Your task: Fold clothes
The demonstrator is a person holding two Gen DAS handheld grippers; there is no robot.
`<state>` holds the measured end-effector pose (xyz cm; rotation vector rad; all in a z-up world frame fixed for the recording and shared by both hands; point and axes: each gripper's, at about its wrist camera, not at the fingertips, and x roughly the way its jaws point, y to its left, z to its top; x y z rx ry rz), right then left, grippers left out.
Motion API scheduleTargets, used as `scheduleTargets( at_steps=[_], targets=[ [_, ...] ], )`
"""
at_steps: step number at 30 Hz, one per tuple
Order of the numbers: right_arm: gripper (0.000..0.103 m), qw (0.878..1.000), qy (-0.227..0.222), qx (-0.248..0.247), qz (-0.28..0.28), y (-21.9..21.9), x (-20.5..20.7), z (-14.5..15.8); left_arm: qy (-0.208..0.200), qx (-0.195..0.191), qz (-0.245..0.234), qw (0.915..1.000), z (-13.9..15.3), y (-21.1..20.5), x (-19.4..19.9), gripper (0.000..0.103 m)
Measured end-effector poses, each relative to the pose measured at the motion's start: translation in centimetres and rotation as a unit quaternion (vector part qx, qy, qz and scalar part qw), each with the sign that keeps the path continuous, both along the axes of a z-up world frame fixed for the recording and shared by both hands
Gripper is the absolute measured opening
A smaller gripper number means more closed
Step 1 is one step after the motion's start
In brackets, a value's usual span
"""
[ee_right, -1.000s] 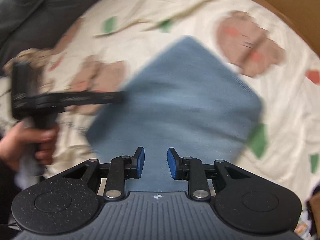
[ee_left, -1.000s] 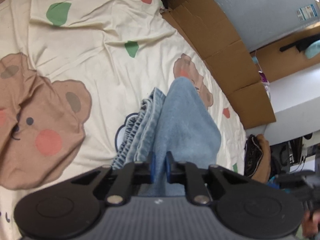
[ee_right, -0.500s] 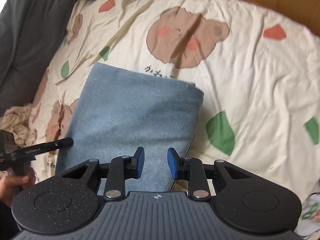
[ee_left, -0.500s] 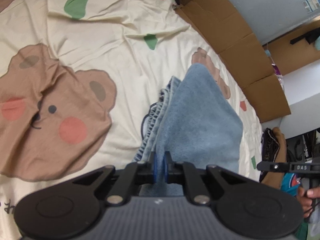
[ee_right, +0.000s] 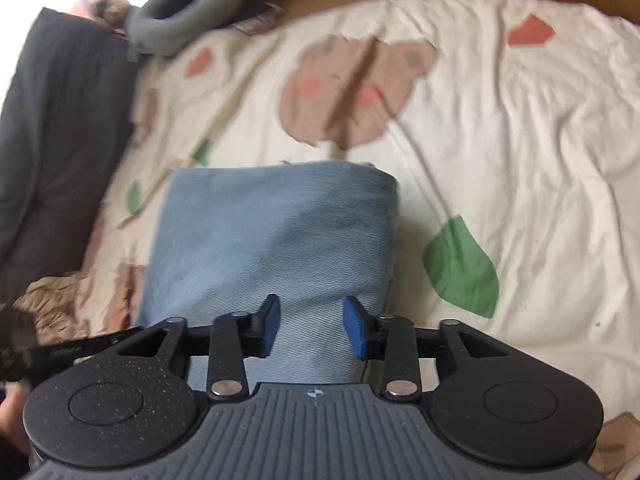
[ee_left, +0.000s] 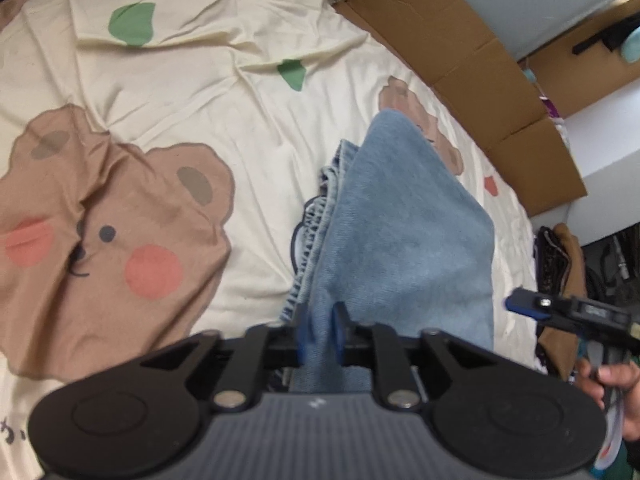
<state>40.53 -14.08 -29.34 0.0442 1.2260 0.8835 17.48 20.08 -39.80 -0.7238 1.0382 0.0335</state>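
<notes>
Cream bedding [ee_left: 208, 92] printed with brown bear faces and green and red shapes is spread across the bed, and flattened cardboard [ee_left: 472, 60] is seen standing along its far edge. A dark grey blanket [ee_right: 52, 128] and a grey neck pillow [ee_right: 188, 16] are seen at the far left in the right wrist view.

Folded blue jeans [ee_left: 400, 240] are laid on the bedding in a thick rectangular stack; the gathered waistband is shown along the stack's left side in the left wrist view.

The left tongs [ee_left: 320, 334] are pointed steeply down at the near end of the jeans. A fold of denim is seen standing between the blue pads [ee_left: 303, 334], but the jaws have just been opening, and the cloth is no longer pinched: a gap is shown beside the fabric, so the grip is judged released.

The right tongs [ee_right: 312, 330] are held over the opposite end of the stack, also tilted down. Their jaws have just been opening as well and are parted widely; denim is seen behind and below the pads [ee_right: 356, 332], with nothing clamped between them. In the left wrist view the right tongs appear at the right edge, gripped by a hand [ee_left: 616, 392].
</notes>
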Motion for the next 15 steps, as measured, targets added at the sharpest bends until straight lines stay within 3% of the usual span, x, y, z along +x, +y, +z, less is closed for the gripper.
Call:
scheduleTargets(
  at_steps=[3,8,15],
  targets=[
    [0.052,1.000,0.008,0.004,-0.010,-1.6,-0.4,0.1,0.018,0.007,0.012,0.9997,0.5,-0.2,0.0,0.032],
    [0.056,0.998,0.033,0.020,-0.048,-4.6,-1.4,-1.3,0.033,0.045,-0.013,0.9984,1.1,-1.4,-0.1,0.044],
    [0.056,0.998,0.051,0.011,-0.037,-6.8,-2.9,-4.0,0.035,0.029,0.031,0.9985,0.3,-0.8,-2.0,0.063]
  ],
)
